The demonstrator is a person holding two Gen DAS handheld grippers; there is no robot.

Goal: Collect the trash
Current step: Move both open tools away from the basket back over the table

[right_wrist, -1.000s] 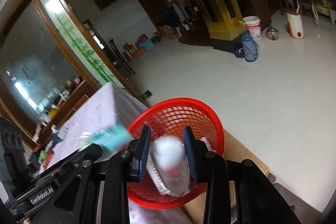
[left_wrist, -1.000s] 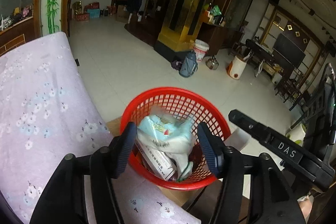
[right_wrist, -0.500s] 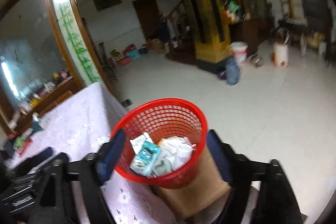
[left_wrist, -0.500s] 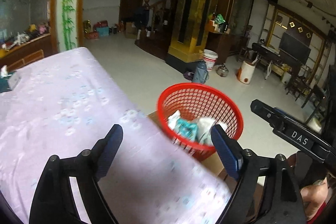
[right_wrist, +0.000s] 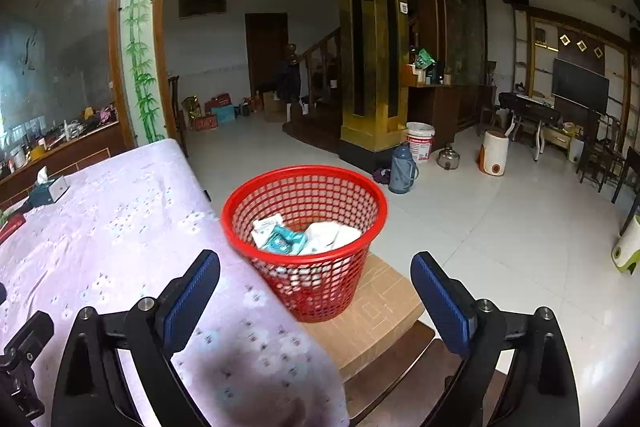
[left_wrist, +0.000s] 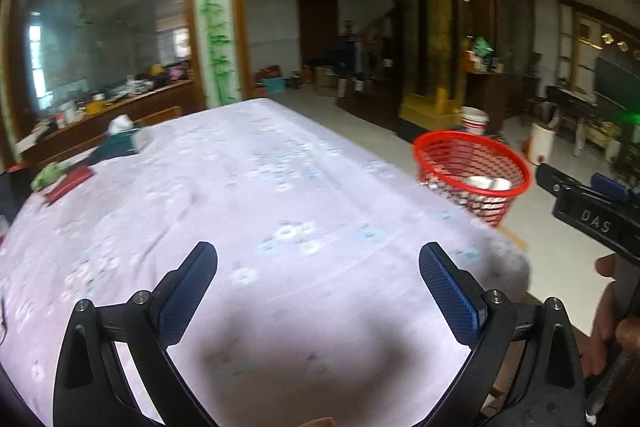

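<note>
A red mesh basket [right_wrist: 304,227] stands on a cardboard box [right_wrist: 372,303] beside the table's corner; it holds white and teal wrappers [right_wrist: 280,235]. In the left wrist view the same basket [left_wrist: 472,175] lies far right, beyond the table edge. My right gripper [right_wrist: 316,291] is open and empty, its fingers either side of the basket, drawn back from it. My left gripper [left_wrist: 318,287] is open and empty above the lilac flowered tablecloth [left_wrist: 248,195]. The right tool's body [left_wrist: 588,219] shows at that view's right edge.
A teal tissue box [left_wrist: 120,139] and a red and green object [left_wrist: 64,179] sit at the table's far left. On the tiled floor beyond stand a thermos [right_wrist: 402,167], a white bucket [right_wrist: 420,141], a kettle [right_wrist: 448,157] and chairs [right_wrist: 612,163].
Both grippers let their trash fall into the basket, opened wide and drew back. The left one swung left over the table, so the basket slid to its right edge.
</note>
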